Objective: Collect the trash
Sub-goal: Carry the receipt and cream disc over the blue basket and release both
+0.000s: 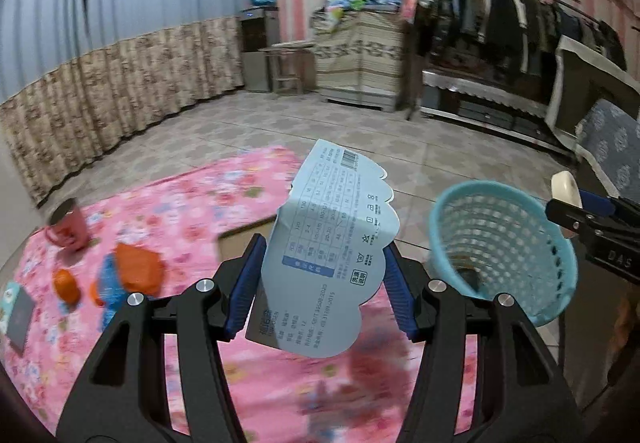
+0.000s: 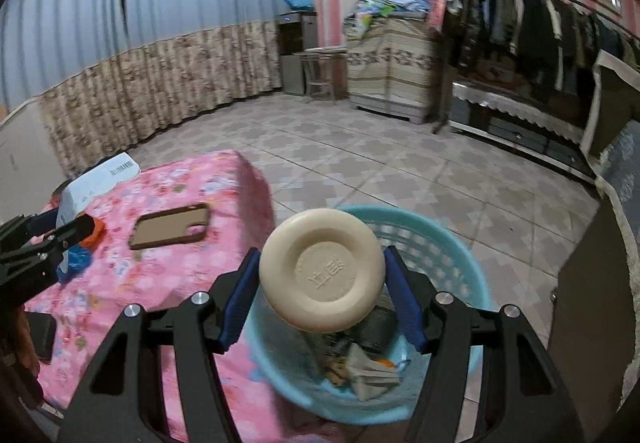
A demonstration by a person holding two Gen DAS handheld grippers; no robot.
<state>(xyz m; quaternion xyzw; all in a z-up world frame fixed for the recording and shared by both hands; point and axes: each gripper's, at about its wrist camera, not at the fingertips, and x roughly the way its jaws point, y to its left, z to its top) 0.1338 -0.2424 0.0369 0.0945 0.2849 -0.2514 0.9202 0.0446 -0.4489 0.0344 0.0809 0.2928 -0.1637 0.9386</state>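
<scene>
My left gripper (image 1: 320, 279) is shut on a pale blue printed card (image 1: 332, 243) with a scalloped edge, held upright above the pink flowered table (image 1: 240, 195). To its right stands a light blue mesh basket (image 1: 532, 307) beside the table. In the right wrist view my right gripper (image 2: 322, 283) is shut on a round beige soap-like disc (image 2: 324, 271), held over the basket (image 2: 472, 275), which holds several crumpled scraps (image 2: 372, 371). The right gripper shows at the right edge (image 1: 568, 215) of the left wrist view with the disc (image 1: 564, 187). The left gripper (image 2: 60, 239) shows at the far left of the right wrist view.
On the pink cloth lie a brown phone case (image 2: 170, 227), a pink mug (image 1: 66, 227), orange and blue toys (image 1: 128, 275) and a dark booklet (image 1: 18, 317). Tiled floor (image 1: 360, 123) stretches beyond the table to a curtain, a cabinet and a clothes rack (image 1: 500, 15).
</scene>
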